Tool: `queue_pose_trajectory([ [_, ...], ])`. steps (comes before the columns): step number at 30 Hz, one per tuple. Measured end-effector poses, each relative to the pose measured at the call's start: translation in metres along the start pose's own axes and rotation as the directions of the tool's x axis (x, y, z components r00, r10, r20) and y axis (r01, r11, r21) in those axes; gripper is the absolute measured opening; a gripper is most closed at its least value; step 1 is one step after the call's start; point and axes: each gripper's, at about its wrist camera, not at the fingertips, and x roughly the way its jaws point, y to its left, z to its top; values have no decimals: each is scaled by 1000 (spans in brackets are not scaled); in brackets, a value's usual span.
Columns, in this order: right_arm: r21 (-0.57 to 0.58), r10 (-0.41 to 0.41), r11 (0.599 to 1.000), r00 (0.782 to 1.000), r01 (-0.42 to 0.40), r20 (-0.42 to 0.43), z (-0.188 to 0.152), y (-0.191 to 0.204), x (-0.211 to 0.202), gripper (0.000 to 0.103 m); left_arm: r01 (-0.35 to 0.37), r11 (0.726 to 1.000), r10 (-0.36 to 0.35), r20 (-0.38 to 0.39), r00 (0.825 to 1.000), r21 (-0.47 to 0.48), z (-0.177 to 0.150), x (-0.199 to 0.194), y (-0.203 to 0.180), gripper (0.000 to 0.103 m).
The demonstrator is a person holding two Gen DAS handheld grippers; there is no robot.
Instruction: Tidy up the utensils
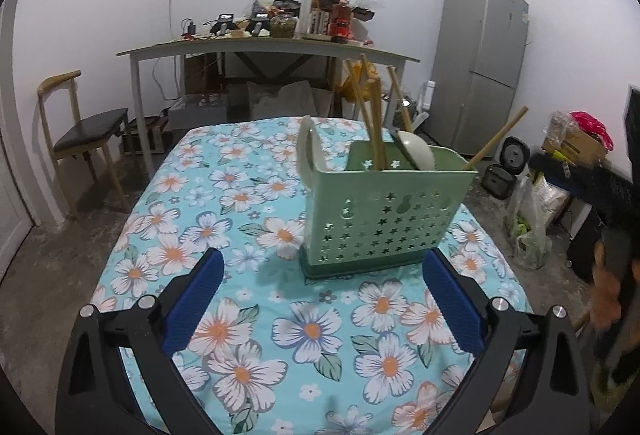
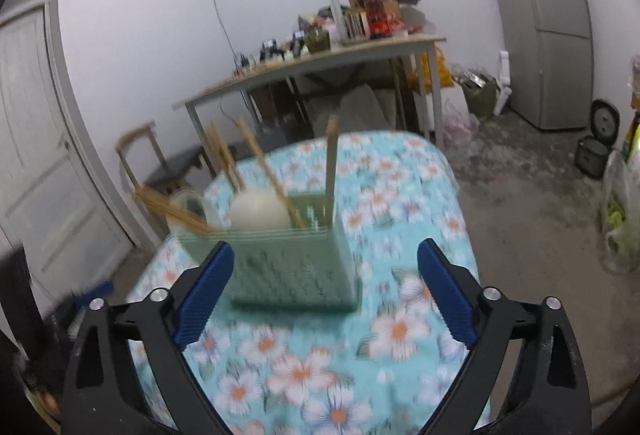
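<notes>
The green holder [image 1: 384,211] stands upright on the desk [image 1: 248,315], which wears a flowered cloth. Inside the holder are wooden chopsticks [image 1: 374,123] and a white spoon [image 1: 418,151] (its bowl points up). The left gripper [image 1: 322,299] is before the holder, jaws wide apart and empty. The right gripper [image 2: 326,289] is also spread wide, near the holder, holding nothing.

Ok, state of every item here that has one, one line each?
left gripper: open, empty
right gripper: open, empty
green utensil basket: upright on the floral tablecloth
chopsticks: standing in basket, leaning
white spoon: in basket
fridge: doors closed
</notes>
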Motion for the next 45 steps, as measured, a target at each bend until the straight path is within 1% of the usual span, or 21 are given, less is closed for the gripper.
queue_pose_trajectory([
  [3, -52, -32, 998, 999, 30, -35, -16, 14, -1, 95, -36, 999, 35, -9, 999, -19, 3, 1, 3, 97],
  [5, -75, -43, 996, 998, 40, -39, -22, 18, -3, 95, -73, 997, 72, -18, 997, -36, 4, 1, 4, 97],
  [8, -119, -89, 989, 995, 83, -42, -26, 26, -4, 95, -126, 991, 125, -28, 992, -51, 6, 0, 5, 97],
  [12, -160, -145, 977, 989, 138, -31, -29, 30, -8, 95, -223, 974, 222, -26, 975, -45, 7, -3, 3, 97],
  [14, -168, -167, 973, 986, 160, -24, -31, 30, -10, 95, -272, 961, 272, -22, 962, -40, 10, -5, 2, 97],
  [17, -178, -227, 959, 974, 222, -8, -34, 29, -11, 95, -306, 951, 306, -3, 952, -42, 13, -9, 1, 97],
  [20, -176, -253, 952, 967, 250, 3, -36, 26, -14, 95, -317, 947, 317, 4, 948, -50, 17, -11, -2, 97],
  [25, -145, -262, 955, 965, 260, 7, -38, 16, -18, 95, -330, 943, 330, -28, 944, -30, 22, -9, -11, 97],
  [29, -136, -280, 952, 960, 276, -10, -40, 10, -18, 95, -358, 934, 358, -42, 933, -7, 18, -9, -22, 97],
  [35, -113, -288, 953, 957, 282, -44, -45, 2, -18, 95, -335, 942, 331, -118, 936, -19, 10, 1, -28, 97],
  [38, -109, -290, 953, 955, 283, -55, -47, -1, -17, 95, -336, 942, 331, -129, 935, -16, 8, 5, -31, 97],
  [45, -99, -303, 950, 951, 297, -59, -44, -8, -18, 95, -317, 949, 313, -131, 941, -7, 8, 11, -43, 97],
])
